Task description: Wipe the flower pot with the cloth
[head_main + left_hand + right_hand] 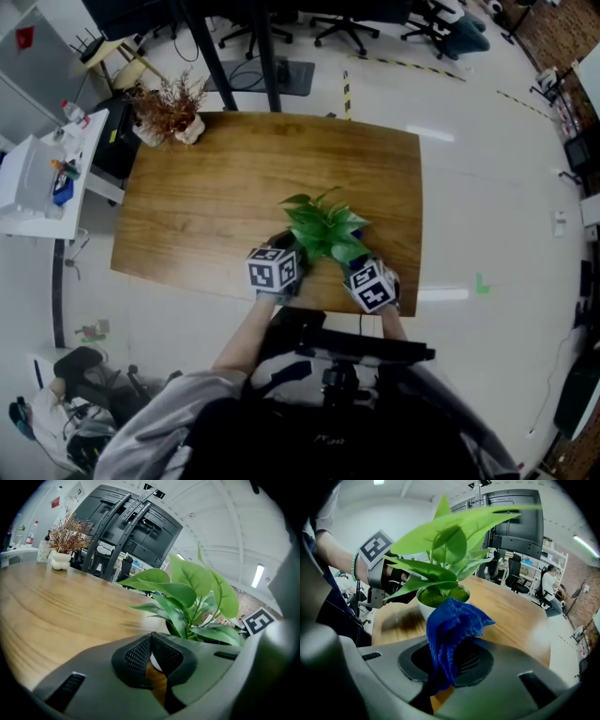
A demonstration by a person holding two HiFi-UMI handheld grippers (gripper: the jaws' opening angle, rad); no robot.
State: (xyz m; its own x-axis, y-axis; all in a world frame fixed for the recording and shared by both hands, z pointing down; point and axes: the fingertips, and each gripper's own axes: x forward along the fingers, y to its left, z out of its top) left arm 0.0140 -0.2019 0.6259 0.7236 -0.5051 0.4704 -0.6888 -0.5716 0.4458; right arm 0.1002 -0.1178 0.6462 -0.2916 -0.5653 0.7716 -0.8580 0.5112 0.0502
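A white flower pot (423,605) with a leafy green plant (325,228) stands near the front edge of the wooden table (216,197). In the head view the leaves hide the pot. My right gripper (450,660) is shut on a crumpled blue cloth (452,630), which rests against the pot's near side. My left gripper (151,656) sits at the pot's other side, its pads closed on a white piece that looks like the pot's rim (153,662). From above, the left gripper (289,248) and right gripper (356,262) flank the plant.
A dried plant in a white vase (173,112) stands at the table's back left corner. A white side table (37,178) with small items is to the left. Office chairs (342,28) and a black stand (267,47) stand behind the table.
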